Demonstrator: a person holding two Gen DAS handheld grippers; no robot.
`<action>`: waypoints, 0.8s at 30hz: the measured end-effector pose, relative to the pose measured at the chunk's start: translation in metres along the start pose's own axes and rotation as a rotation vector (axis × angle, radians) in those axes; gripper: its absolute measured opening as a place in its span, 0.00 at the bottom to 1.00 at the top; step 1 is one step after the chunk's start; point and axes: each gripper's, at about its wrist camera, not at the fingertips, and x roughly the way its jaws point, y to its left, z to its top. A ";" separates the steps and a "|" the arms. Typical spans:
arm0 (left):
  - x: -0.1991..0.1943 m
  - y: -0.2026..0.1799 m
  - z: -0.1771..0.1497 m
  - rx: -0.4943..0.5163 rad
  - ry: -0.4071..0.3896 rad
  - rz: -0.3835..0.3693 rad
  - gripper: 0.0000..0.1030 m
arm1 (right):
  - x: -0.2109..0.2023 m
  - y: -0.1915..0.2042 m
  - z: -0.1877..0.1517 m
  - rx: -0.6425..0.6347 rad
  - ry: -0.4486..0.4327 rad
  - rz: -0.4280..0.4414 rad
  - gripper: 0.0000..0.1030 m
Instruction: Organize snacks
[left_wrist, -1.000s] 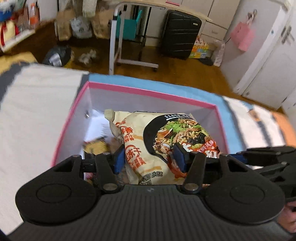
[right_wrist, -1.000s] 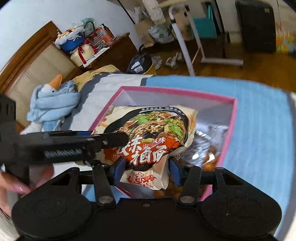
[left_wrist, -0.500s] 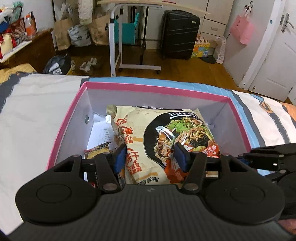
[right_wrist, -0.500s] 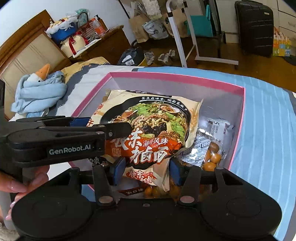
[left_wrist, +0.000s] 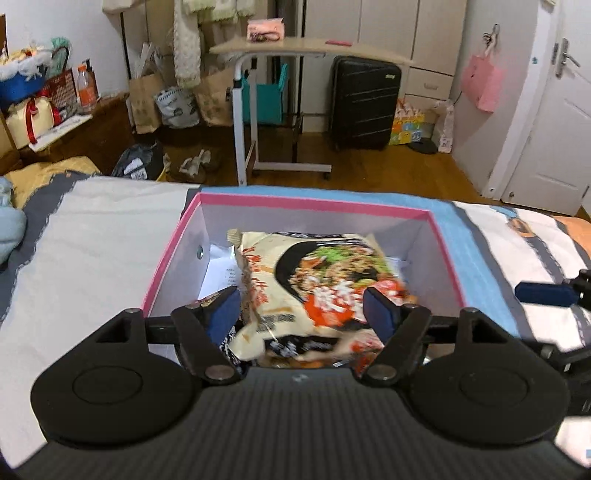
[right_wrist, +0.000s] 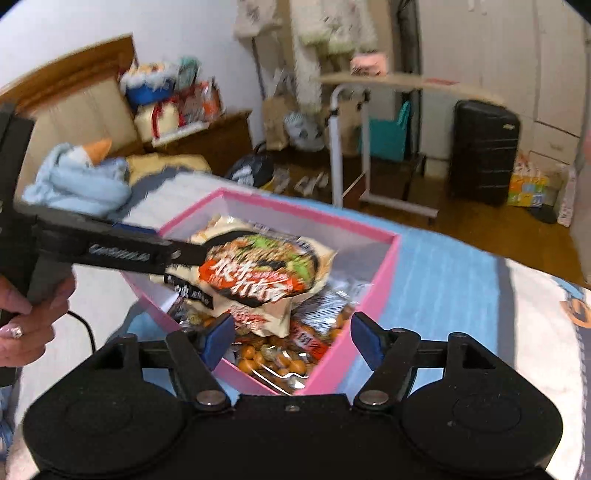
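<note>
One noodle packet (left_wrist: 317, 280) lies tilted on top of the other snacks inside the pink-rimmed box (left_wrist: 310, 203), which sits on the bed (left_wrist: 92, 251). We note both sets of fingers have just been opening: the left gripper (left_wrist: 301, 310) stands spread with the packet's near edge between its pads but no pad pressing on it; the right gripper (right_wrist: 291, 339) is likewise spread, nothing between its pads, hovering over the box's near corner.

Risks, as we judge them:
- Packet rests propped and slanted on the pile. It could slide toward the near wall or stand proud of the rim, so a lid would not seat.
- Left fingers flank the packet closely. Pulling back at an angle could snag its edge and drag it out.
- Box sits on soft bedding, so a nudge from either gripper could tip or shift it.

Counts: one box; one noodle packet; at least two clear bags of round brown snacks (right_wrist: 273, 363) beneath, exact number hidden; two grippers.
</note>
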 end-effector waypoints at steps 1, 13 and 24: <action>-0.008 -0.005 0.000 0.009 -0.001 -0.002 0.71 | -0.009 -0.003 -0.001 0.002 -0.014 -0.010 0.72; -0.099 -0.069 -0.011 0.124 -0.070 -0.083 0.78 | -0.095 -0.024 -0.017 0.028 -0.103 -0.155 0.79; -0.149 -0.104 -0.042 0.124 -0.116 -0.051 0.84 | -0.147 -0.027 -0.053 0.074 -0.145 -0.206 0.81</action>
